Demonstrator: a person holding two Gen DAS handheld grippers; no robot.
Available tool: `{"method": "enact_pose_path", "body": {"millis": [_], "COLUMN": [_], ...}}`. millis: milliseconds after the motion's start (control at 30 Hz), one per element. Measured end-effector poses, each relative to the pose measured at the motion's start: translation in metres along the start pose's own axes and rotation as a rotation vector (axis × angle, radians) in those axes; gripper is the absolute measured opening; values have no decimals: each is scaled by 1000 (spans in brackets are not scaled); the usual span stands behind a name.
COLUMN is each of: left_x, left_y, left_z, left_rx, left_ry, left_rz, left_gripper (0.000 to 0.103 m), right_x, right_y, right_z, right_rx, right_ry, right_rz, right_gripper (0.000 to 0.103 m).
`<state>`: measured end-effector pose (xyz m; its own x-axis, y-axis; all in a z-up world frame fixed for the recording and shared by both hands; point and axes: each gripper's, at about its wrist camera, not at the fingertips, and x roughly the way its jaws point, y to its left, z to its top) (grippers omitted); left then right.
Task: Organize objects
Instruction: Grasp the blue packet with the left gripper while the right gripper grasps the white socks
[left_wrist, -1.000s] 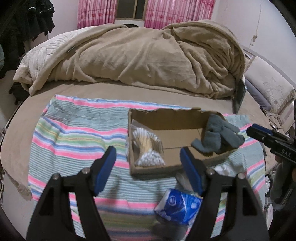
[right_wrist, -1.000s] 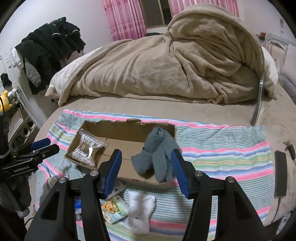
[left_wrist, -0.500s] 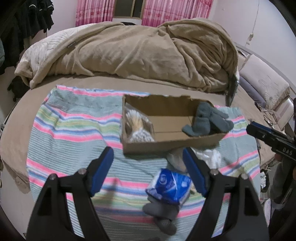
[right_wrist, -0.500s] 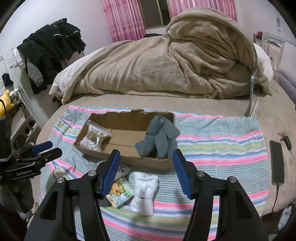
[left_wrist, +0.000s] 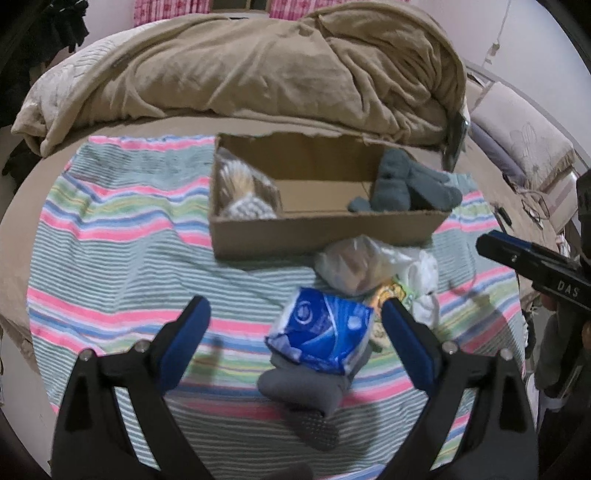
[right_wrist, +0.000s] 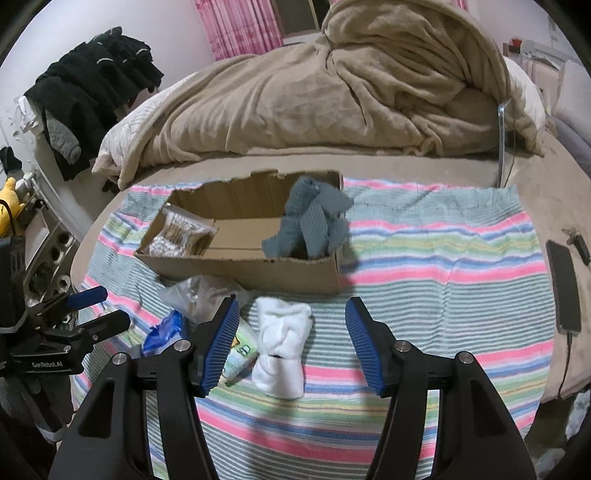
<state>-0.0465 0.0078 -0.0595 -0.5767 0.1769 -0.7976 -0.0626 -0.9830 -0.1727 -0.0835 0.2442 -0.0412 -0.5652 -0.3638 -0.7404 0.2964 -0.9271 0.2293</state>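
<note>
A cardboard box (left_wrist: 325, 232) (right_wrist: 255, 269) on a striped towel holds a bag of cotton swabs (left_wrist: 243, 192) (right_wrist: 181, 236) and grey-blue socks (left_wrist: 406, 184) (right_wrist: 310, 221). In front of the box lie a blue tissue pack (left_wrist: 325, 328) (right_wrist: 162, 328) on a grey sock (left_wrist: 303, 395), a clear plastic bag (left_wrist: 354, 266) (right_wrist: 195, 295), a small colourful packet (right_wrist: 240, 358) and rolled white socks (right_wrist: 282, 347) (left_wrist: 424, 288). My left gripper (left_wrist: 295, 332) hovers over the blue pack, its jaws opening, nothing pressed. My right gripper (right_wrist: 291, 347) stands open around the white socks without touching them.
A rumpled beige blanket (right_wrist: 332, 92) fills the far side of the bed. A phone on a cable (right_wrist: 563, 288) lies to the right of the striped towel (right_wrist: 443, 266). Dark clothes (right_wrist: 92, 92) hang at the left. A pillow (left_wrist: 524, 140) sits at the far right.
Both grippers have drawn back and sunk from the box toward the loose items in front of it. The left jaws have spread wider. The socks and swabs stay in the box.
</note>
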Motion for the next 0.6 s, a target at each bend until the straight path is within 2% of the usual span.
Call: {"method": "enact_pose_path", "body": {"millis": [600], "left_x": [44], "left_y": [-10], "left_z": [-12], "left_rx": [46], "left_ry": [111], "left_rz": [11], "left_gripper": [95], "right_x": [50], "right_y": [-6], "right_z": [-19], "right_rx": [30], "right_ry": [112], "right_rz": [23], "right_gripper": [64]}}
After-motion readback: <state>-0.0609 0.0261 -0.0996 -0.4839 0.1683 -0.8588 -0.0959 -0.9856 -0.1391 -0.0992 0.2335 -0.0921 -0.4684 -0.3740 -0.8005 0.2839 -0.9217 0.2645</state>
